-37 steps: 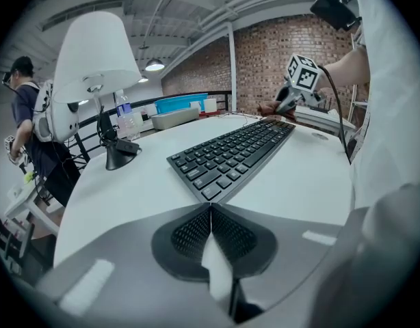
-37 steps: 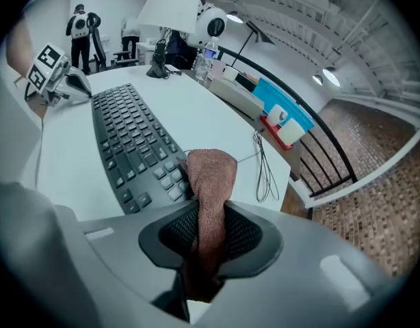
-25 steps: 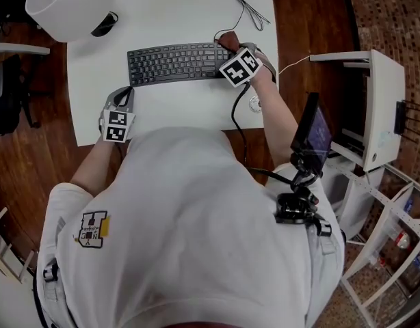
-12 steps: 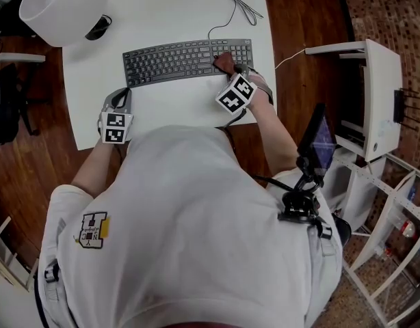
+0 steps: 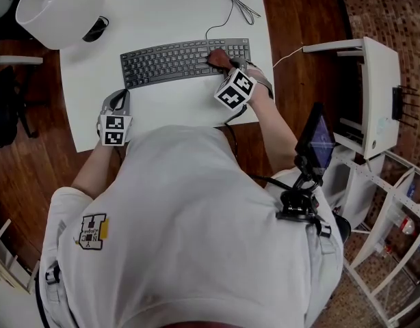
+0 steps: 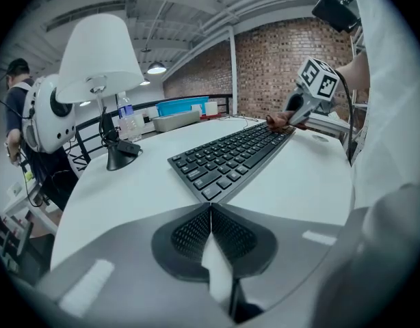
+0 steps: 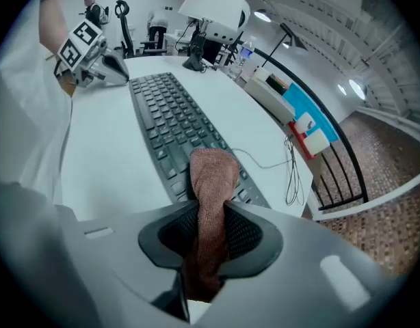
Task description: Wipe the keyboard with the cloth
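Observation:
A black keyboard (image 5: 176, 61) lies across the white table (image 5: 162, 108). My right gripper (image 5: 222, 65) is shut on a reddish-brown cloth (image 7: 211, 190), whose free end rests on the keys at the keyboard's right part (image 7: 176, 132). In the head view the cloth (image 5: 218, 59) shows just ahead of the marker cube. My left gripper (image 5: 121, 98) rests near the table's front left edge, jaws shut with nothing between them, a little short of the keyboard's (image 6: 230, 157) left end. The right gripper (image 6: 282, 120) and its cloth show far off in the left gripper view.
A white lamp (image 5: 59, 9) stands at the table's far left corner. The keyboard's thin cable (image 5: 234, 5) runs over the far right of the table. A white shelf unit (image 5: 374, 101) and a small screen on a mount (image 5: 312, 142) stand at the right.
My right gripper has slid the cloth leftward along the keyboard, from its right end toward the middle. The left gripper has stayed where it was.

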{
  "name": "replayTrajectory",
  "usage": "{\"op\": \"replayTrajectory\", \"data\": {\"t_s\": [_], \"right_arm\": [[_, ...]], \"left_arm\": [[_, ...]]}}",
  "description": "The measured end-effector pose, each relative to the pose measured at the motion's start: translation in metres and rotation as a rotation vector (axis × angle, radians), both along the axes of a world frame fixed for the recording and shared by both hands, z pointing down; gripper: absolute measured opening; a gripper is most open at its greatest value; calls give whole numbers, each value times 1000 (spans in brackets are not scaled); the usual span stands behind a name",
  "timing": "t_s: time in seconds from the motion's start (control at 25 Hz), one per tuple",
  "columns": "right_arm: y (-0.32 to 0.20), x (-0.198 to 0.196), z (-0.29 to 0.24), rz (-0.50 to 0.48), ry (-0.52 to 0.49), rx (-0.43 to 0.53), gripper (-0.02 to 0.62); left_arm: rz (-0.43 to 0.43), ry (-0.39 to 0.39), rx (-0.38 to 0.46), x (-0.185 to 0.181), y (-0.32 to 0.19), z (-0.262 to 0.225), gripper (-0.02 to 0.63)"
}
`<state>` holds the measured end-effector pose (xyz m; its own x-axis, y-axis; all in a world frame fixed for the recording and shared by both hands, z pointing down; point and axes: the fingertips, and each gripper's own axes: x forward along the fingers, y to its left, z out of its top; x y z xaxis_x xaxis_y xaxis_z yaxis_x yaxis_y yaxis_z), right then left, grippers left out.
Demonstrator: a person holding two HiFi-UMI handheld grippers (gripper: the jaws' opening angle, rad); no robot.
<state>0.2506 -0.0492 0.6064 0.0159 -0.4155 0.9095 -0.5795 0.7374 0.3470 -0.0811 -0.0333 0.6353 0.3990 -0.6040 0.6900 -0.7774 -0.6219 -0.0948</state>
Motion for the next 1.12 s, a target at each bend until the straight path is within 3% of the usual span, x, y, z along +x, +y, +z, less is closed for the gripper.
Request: {"op": "replayTrajectory", "data": {"t_s": [0.2,0.36,0.64,1.12], "right_arm": [[-77,-25,-21,-101,-8,99,94],[-95,-51,-11,-194,-2,63,95],[-58,-64,7,-250,-16,13,94],[34,-78,22,-465,-20,-75,94]], "left_arm": [[-8,-3,7,3,3,-4,2],[-7,-2,8,3,5,-10,2],[-3,1,19,2,2,-5,2],[9,-2,24,2,-2,3,2]]}}
